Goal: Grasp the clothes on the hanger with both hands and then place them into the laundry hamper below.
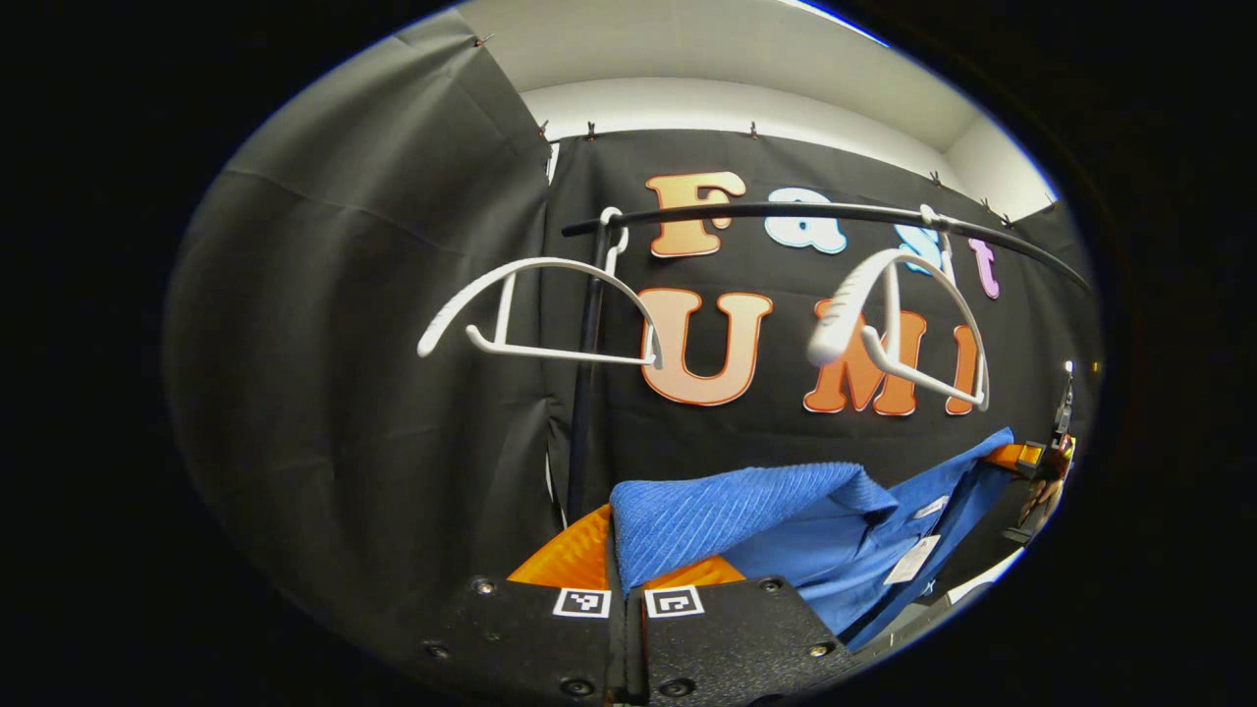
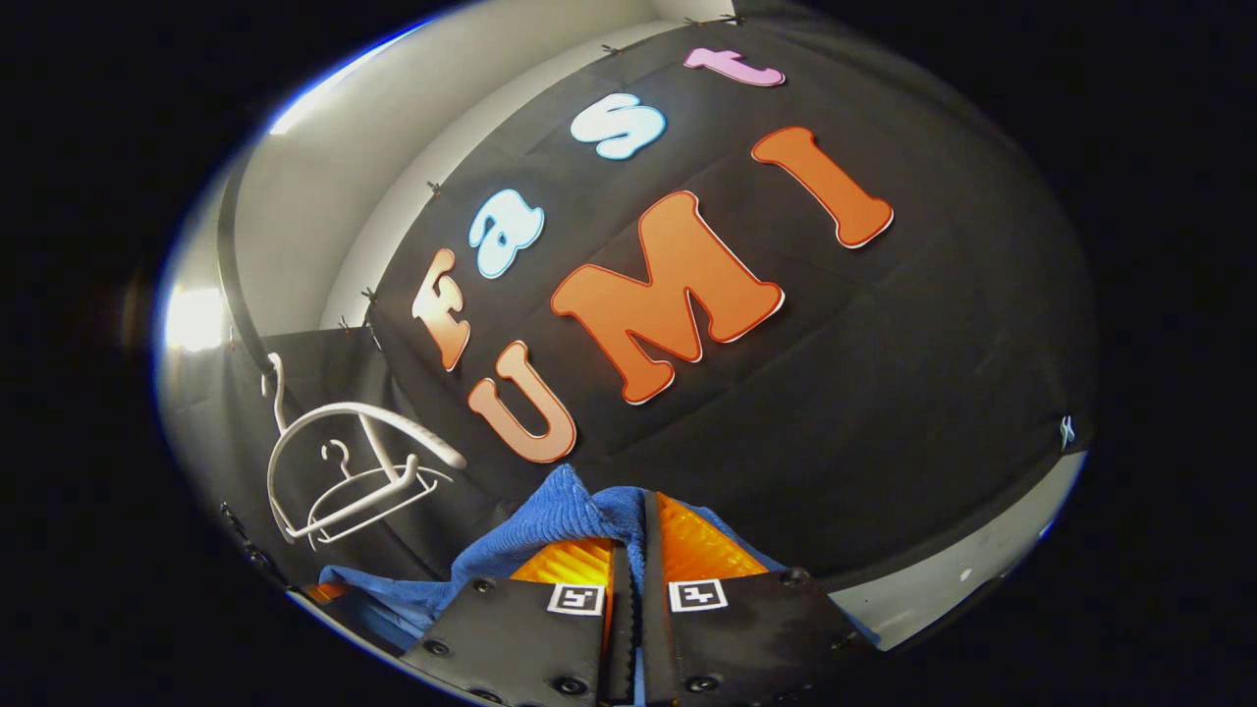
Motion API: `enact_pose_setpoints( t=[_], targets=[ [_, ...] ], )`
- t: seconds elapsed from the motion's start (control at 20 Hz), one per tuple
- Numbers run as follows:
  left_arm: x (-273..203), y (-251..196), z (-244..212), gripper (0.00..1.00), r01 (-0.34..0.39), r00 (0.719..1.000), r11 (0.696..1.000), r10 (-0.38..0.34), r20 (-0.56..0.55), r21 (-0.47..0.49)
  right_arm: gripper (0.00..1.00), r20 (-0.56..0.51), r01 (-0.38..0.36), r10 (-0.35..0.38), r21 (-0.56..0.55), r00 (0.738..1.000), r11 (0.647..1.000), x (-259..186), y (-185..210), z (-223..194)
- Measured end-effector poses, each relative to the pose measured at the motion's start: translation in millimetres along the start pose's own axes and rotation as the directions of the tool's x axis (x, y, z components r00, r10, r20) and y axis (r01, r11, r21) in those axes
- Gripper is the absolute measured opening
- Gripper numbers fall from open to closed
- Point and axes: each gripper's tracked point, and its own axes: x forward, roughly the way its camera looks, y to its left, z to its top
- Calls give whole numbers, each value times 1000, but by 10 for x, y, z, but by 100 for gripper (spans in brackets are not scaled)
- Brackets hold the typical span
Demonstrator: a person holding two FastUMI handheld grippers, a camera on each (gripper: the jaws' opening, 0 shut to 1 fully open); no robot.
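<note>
A blue garment [image 1: 835,535] with a white tag hangs stretched between my two grippers, off the hangers. In the left gripper view my left gripper [image 1: 621,550] is shut on one ribbed edge of it. The cloth runs right to the right gripper [image 1: 1016,455], which holds the far end. In the right gripper view my right gripper [image 2: 633,550] is shut on a bunched fold of the blue garment [image 2: 550,516]. Two bare white hangers [image 1: 540,314] [image 1: 903,324] hang on the black rail [image 1: 835,211] above the garment.
The rail's black upright post [image 1: 587,393] stands just behind the left gripper. In the right gripper view the white hangers [image 2: 344,471] and the rail [image 2: 236,295] lie to the lower left. Black cloth walls close in behind and to the left.
</note>
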Motion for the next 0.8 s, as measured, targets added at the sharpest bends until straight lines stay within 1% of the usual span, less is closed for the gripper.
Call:
enact_pose_setpoints(
  t=[0.2,0.35,0.45,0.65,0.8],
  targets=[
    [-67,-329,-134,0,44,999,998,-43,-30,34,10,-43,7,-8,-15,999,1000,-111,85,-267],
    [-91,-537,-212,0,58,998,996,-56,-32,61,10,-69,14,-19,-79,997,997,-223,199,-547],
    [-148,-696,-314,0,83,996,995,-80,-49,59,10,-94,2,-12,-106,996,994,-308,330,-762],
    [-285,-1130,-512,0,170,982,985,-167,-91,24,11,-126,-26,10,-131,992,991,-515,524,-1076],
    [-281,-1318,-601,0,186,980,981,-181,-84,52,11,-116,-30,11,-156,993,987,-696,588,-1196]
  ],
)
